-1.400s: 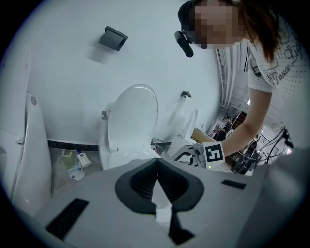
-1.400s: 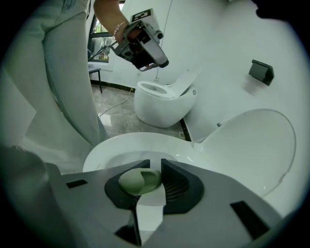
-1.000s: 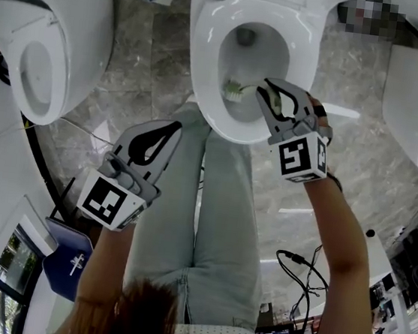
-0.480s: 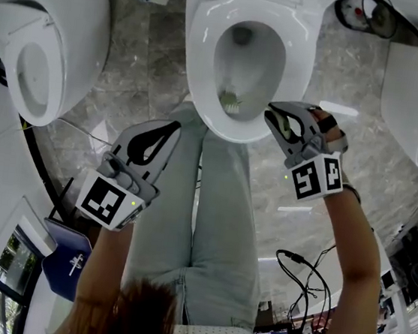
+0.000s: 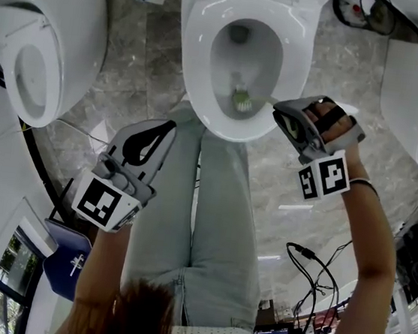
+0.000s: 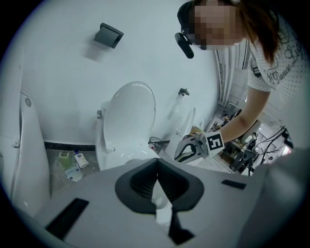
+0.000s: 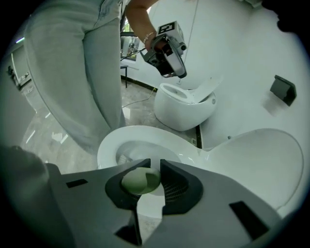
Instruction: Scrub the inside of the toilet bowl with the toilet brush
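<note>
Right tool (image 5: 278, 112) clenched on toilet brush (image 5: 240, 98) handle. Bristle head sits low inside toilet bowl (image 5: 196, 55), near front wall. Handle axis runs from tool leftward and down into bowl. Left tool (image 5: 167, 128) clamped empty over thigh (image 5: 168, 195), farther off.

Toilet bowl (image 5: 194, 55) is being viewed at top centre, with the person's legs (image 5: 220, 202) just before it. Toilet brush (image 5: 240, 98) is being held inside the bowl, at its near wall, with the handle running right into the right gripper (image 5: 278, 112) beside the rim's right edge. Left gripper (image 5: 168, 127) is being held before the bowl's left side, apart from it. Second toilet (image 5: 69, 9) is being seen at left and third toilet (image 5: 416, 82) at right. Cables (image 5: 297, 250) are lying on the floor at near right.
</note>
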`<state>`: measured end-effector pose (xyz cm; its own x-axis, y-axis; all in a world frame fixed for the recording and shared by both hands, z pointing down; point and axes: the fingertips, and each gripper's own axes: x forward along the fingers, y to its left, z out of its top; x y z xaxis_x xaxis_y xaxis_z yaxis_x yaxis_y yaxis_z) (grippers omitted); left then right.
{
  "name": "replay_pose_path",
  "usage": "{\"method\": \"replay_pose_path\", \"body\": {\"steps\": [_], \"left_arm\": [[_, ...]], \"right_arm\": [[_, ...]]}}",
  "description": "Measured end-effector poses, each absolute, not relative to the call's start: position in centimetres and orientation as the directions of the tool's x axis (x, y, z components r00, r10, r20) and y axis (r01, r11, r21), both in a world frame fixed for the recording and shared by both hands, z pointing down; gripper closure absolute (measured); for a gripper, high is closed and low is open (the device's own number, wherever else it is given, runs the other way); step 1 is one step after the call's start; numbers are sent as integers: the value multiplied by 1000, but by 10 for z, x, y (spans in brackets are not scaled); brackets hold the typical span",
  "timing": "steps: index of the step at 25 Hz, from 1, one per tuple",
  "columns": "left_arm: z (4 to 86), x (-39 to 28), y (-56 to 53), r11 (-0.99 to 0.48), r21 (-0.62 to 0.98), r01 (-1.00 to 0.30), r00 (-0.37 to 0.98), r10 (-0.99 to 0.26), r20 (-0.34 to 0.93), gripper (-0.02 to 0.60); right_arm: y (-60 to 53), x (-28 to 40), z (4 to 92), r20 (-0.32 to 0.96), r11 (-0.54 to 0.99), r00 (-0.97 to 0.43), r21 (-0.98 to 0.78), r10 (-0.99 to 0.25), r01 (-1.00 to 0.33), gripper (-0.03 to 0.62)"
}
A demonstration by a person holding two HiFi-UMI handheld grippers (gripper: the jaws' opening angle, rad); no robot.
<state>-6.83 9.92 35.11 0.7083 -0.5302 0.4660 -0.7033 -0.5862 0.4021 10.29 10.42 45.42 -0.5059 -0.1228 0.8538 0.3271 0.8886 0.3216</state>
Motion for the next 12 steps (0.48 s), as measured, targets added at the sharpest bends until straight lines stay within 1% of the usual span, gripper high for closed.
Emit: {"method": "replay_pose_path", "body": {"steps": [4, 6, 9, 12], "left_arm": [[350, -65, 98, -590, 404, -699, 713, -532, 457, 578], [352, -66, 100, -588, 399, -704, 708, -532, 465, 578], [353, -66, 101, -581, 401, -708, 704, -534, 468, 578], [352, -66, 100, -583, 404, -705, 707, -536, 461, 578]], "right_arm": [[91, 110, 461, 873, 832, -470, 356, -133, 426, 518], [80, 115, 466, 878, 805, -448, 384, -167, 453, 519], [63, 122, 472, 876, 768, -419, 434, -239, 470, 519], [57, 122, 470, 875, 770, -412, 441, -254, 462, 519]]}}
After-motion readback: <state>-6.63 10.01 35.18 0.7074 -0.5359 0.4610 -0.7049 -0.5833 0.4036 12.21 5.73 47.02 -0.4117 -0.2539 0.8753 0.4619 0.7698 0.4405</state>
